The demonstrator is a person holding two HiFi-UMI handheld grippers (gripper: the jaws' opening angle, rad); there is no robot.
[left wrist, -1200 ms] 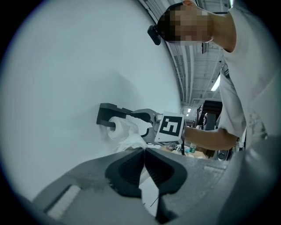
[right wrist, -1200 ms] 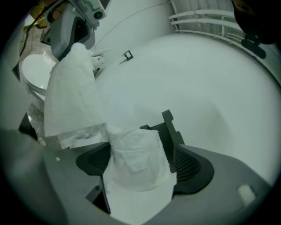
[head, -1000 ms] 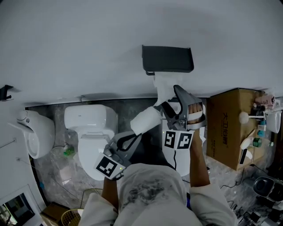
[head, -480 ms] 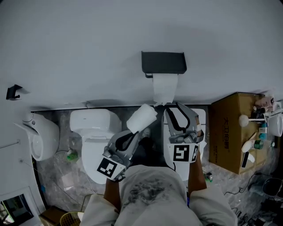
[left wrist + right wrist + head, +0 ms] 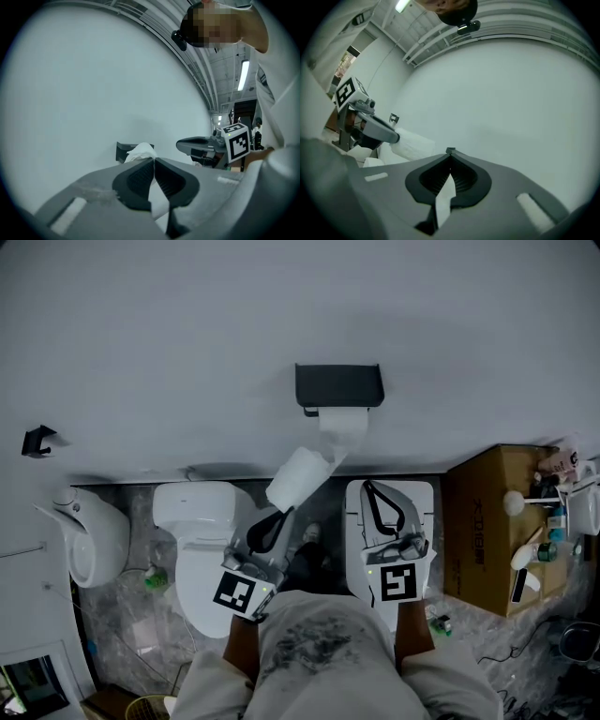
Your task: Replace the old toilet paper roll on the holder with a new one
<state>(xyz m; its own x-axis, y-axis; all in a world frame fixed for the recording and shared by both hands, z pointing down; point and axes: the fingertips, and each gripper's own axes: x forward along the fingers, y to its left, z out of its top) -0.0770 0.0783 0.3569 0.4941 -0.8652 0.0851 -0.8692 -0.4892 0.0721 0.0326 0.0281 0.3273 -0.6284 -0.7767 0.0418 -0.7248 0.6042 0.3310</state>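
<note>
Old roll (image 5: 343,421) mostly under holder (image 5: 338,387)

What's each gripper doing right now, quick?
Left gripper: closed, holding the roll.
Right gripper: closed; a white sliver shows between its jaws, paper or not cannot be told.

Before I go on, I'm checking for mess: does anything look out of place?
The paper under the black holder hangs rumpled, its tail slanting left toward the roll in the left gripper.
</note>
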